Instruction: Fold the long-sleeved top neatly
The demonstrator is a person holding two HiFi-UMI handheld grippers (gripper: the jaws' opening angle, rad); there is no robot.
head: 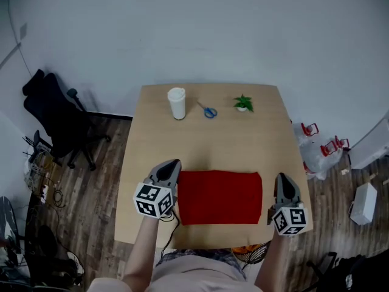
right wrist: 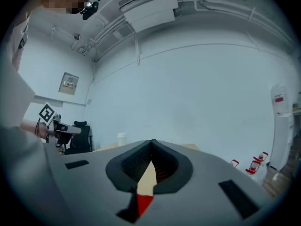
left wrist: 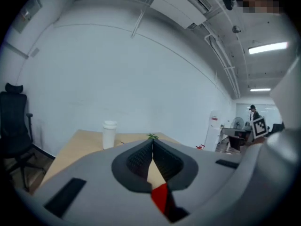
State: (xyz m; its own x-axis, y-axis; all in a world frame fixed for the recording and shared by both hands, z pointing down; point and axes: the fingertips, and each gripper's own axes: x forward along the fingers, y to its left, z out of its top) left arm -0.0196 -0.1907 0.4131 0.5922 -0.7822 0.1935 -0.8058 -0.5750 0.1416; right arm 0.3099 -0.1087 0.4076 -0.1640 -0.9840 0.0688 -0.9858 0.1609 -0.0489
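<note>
Long-sleeved top: the red top point(head: 220, 196) lies folded into a flat rectangle on the near half of the worktop point(head: 206, 139), close to the person's edge.
Left claw: the left claw point(head: 174, 162) is closed tip to tip with nothing between its pads. It sits at the top's left edge and points away across the worktop.
Right claw: the right claw point(head: 283, 176) is also closed and empty. It sits just off the top's right edge and points the same way.
Top seen from the claws: in each gripper view only a red sliver shows low in the gap behind the closed tips, below the claw and not in its grip.
Contact: the head view does not show whether either claw touches the cloth.
Far end of worktop: a white cup point(head: 176, 103), blue-handled scissors point(head: 208, 111) and a small green plant point(head: 244, 103) stand in a row, well apart from the top.
Beside the worktop: a black office chair point(head: 58, 117) stands on the wooden floor to the left.
</note>
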